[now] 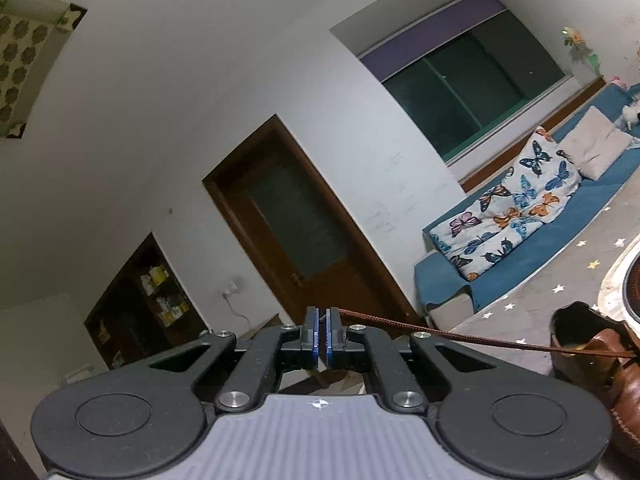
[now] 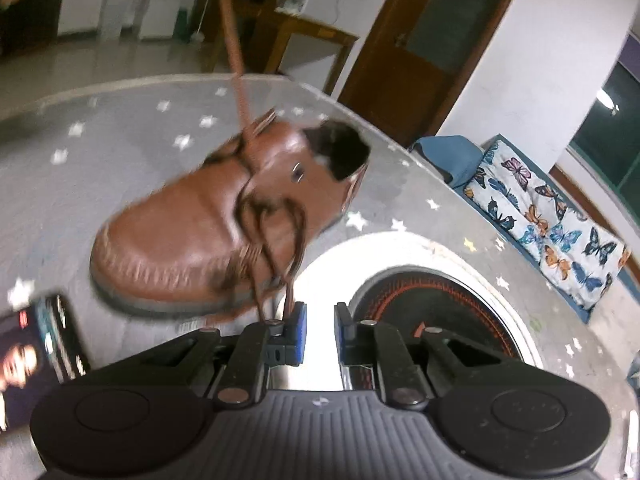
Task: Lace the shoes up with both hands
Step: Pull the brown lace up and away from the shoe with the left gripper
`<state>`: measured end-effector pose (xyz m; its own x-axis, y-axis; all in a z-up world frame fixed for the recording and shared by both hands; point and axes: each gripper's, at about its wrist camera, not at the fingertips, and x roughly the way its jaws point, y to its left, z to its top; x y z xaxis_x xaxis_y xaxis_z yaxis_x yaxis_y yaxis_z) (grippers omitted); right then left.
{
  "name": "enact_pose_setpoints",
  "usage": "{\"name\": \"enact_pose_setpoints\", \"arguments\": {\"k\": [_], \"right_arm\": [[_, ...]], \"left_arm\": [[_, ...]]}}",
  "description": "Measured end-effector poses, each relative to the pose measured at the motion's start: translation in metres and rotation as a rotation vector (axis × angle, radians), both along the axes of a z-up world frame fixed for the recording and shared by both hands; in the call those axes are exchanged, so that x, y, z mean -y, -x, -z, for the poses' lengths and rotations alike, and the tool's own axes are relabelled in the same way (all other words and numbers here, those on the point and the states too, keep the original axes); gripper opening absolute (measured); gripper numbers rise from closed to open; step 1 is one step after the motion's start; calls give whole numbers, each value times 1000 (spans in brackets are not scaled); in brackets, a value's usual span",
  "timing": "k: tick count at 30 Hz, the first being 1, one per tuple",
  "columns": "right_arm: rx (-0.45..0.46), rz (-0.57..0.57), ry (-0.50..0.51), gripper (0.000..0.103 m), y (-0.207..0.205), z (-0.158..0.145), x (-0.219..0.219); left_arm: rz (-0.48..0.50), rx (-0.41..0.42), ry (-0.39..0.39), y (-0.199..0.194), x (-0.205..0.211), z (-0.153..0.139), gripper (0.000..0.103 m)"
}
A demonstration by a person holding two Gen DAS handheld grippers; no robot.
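Here, my left gripper (image 1: 322, 330) clenches the taut brown lace (image 1: 460, 336) running from a glossy tan leather shoe (image 2: 208, 232) on the starry grey tablecloth (image 2: 120, 128); my right gripper (image 2: 320, 334) stands released near its loose loops.

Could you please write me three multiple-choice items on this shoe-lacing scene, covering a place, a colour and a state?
1. Where does the shoe rest?
A. on a grey star-patterned mat
B. on the sofa
C. on bare floor

2. What colour is the shoe?
A. black
B. brown
C. white

3. How do the right gripper's jaws stand?
A. clamped on the shoe's heel
B. apart with nothing between
C. closed on a phone

Answers: 1 A, the star mat lies under it; 2 B, brown leather; 3 B, a clear gap shows.
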<state>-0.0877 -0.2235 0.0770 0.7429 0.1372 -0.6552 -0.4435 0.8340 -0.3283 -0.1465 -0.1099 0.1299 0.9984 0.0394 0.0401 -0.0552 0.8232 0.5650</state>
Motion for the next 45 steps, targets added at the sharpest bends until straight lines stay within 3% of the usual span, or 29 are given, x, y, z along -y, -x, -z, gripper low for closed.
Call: {"name": "enact_pose_setpoints", "arguments": {"k": [10,13,17,29,39,45], "right_arm": [[-7,-85,-67,12,-31,-4,-15],[-26,-77,-104,2,-40,-5,-12],[21,-33,-84,1,-34,-7,-6],[314,293,128,1,28,-54,57],[345,529,206,1,58,-47,104],[284,663,206,1,73,-29,139]], "left_arm": [[-11,-13,-10,-2,-5,3,4],[-19,-20,-15,-4,-7,5,4],[-32,-37,-16,-8,-10,9,4],[-70,-83,1,-16,-21,19,4],[-82,-105,-2,-21,-24,24,4],[-92,-119,2,-23,-25,26,4]]}}
